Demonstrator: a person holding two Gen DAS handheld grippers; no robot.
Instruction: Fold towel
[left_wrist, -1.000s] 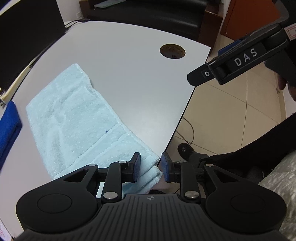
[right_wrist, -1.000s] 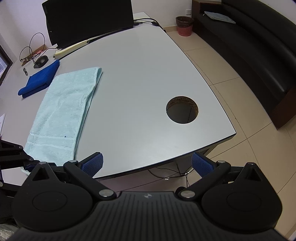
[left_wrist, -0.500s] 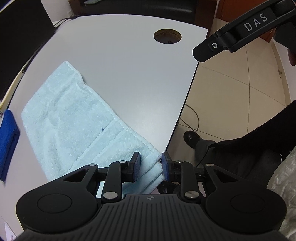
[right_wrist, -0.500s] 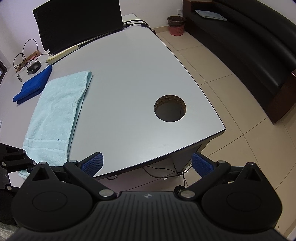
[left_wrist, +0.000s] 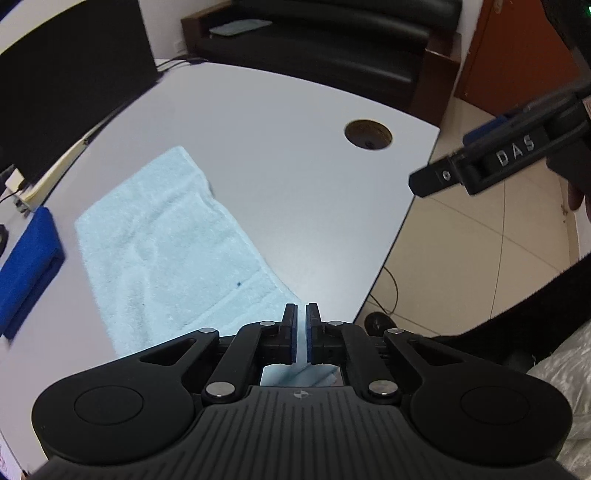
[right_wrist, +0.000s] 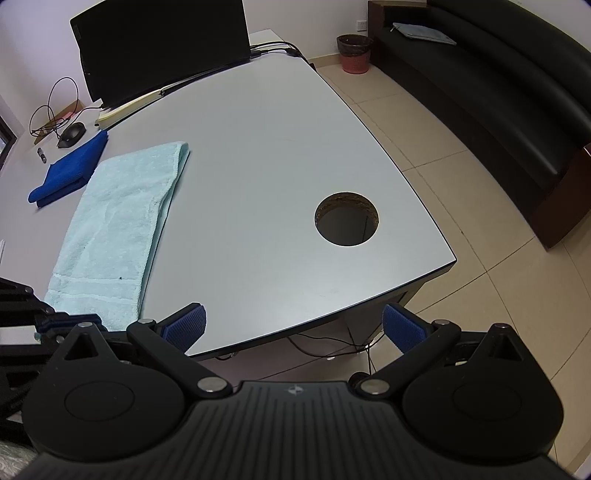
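left tool (left_wrist: 301, 334) has pinched the doubled pale-blue towel (left_wrist: 170, 236) corner; right tool (right_wrist: 293, 326) gapes empty.

The left tool (left_wrist: 301, 332), pads nearly together, pinches the near corner of the light-blue towel (left_wrist: 166, 236) on the table (left_wrist: 295, 147).

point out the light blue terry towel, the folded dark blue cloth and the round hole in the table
light blue terry towel (right_wrist: 110, 229), right wrist view, middle of its top layer
folded dark blue cloth (right_wrist: 70, 170), right wrist view, centre
round hole in the table (right_wrist: 346, 218), right wrist view, dark opening
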